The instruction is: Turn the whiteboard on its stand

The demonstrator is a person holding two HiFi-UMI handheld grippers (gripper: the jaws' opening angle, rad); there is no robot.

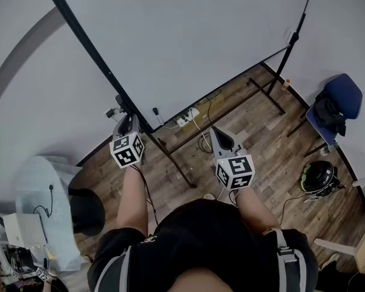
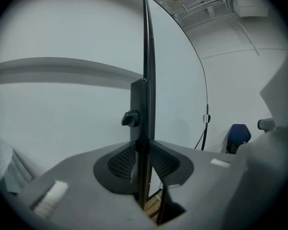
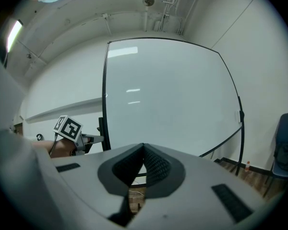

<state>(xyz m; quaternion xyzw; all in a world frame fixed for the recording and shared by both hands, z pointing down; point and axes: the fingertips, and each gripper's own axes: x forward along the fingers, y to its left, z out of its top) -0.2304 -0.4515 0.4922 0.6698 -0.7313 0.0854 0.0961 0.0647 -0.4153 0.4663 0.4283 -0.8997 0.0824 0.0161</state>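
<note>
The whiteboard (image 1: 188,35) stands upright on its black stand (image 1: 170,154) over a wooden floor (image 1: 261,145), close to a pale wall, its white face turned toward the person. The left gripper (image 2: 143,151) is at the board's left edge, clenched on the dark frame: the left gripper view looks along the board edge-on, with the thin frame running straight up between the two ribbed pads (image 2: 121,163), which sit against it on either side. Just above the jaws, a black locking knob (image 2: 130,119) sticks out from the stand's upright.

The right gripper (image 3: 144,150) hangs in front of the board's face, well apart from it, jaws closed tip to tip with nothing between them. Its view shows the whole board, and the left gripper's marker cube (image 3: 67,127) beside the board's left edge.

On the floor under the board lies a white power strip (image 1: 187,117). A blue chair (image 1: 340,96) stands to the right, and a dark helmet (image 1: 318,176) rests near it.
</note>
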